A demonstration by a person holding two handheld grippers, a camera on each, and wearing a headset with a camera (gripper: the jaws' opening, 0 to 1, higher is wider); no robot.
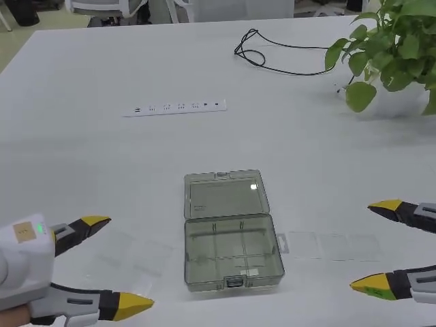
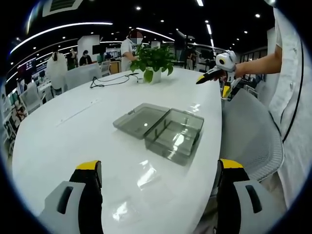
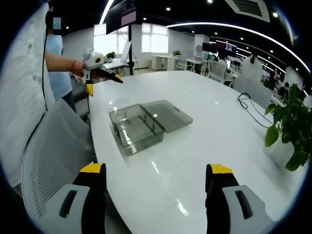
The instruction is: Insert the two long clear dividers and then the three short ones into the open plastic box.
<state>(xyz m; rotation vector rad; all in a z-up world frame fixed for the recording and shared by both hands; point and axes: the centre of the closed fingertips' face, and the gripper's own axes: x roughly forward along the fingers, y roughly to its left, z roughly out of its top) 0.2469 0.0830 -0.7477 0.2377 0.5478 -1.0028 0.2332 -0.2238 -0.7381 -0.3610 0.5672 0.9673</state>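
The smoky clear plastic box lies open in the middle of the white table, its lid folded flat behind it. Thin upright walls show inside the base. Flat clear dividers lie in a row just right of the box, and fainter clear pieces lie to its left. My left gripper stands open over those left pieces, holding nothing. My right gripper is open beside the right row, also holding nothing. The left gripper view shows the box and clear pieces between my open jaws.
A white power strip lies behind the box. A black cable and a potted plant sit at the far right. A mesh chair stands at the table's near edge. People stand in the background.
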